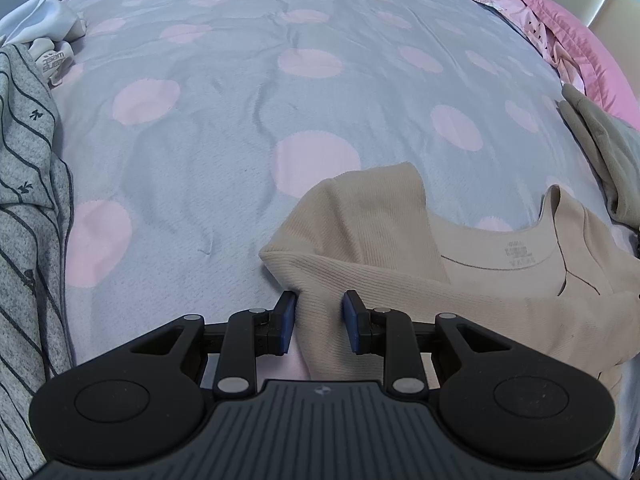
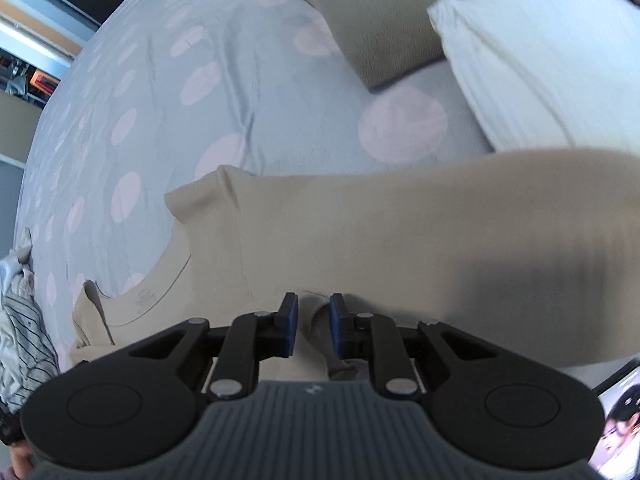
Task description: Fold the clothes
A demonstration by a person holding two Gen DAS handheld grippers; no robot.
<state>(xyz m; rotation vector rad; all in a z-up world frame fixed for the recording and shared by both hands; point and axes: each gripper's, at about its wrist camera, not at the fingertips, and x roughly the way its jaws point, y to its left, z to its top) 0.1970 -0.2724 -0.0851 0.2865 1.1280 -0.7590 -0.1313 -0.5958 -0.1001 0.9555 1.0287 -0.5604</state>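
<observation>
Your left gripper (image 1: pixel 319 312) sits partly open, beige ribbed top (image 1: pixel 460 280) bunched between its blue pads; whether they grip is unclear. Right gripper (image 2: pixel 313 316) likewise straddles a fold of that top, grip unclear. Top spreads toward 2 o'clock on the dotted bedspread (image 1: pixel 240 120). Striped grey garment (image 1: pixel 28 200) at 9 o'clock.

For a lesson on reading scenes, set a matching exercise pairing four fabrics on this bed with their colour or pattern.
Things:
1. bedspread
2. ribbed top
3. garment at the left edge
4. bedding at the far right

Looks:
A. grey with dark stripes
B. beige
C. pink
D. grey-blue with pink dots

Pairs: 1-D, 2-B, 3-A, 4-C
</observation>
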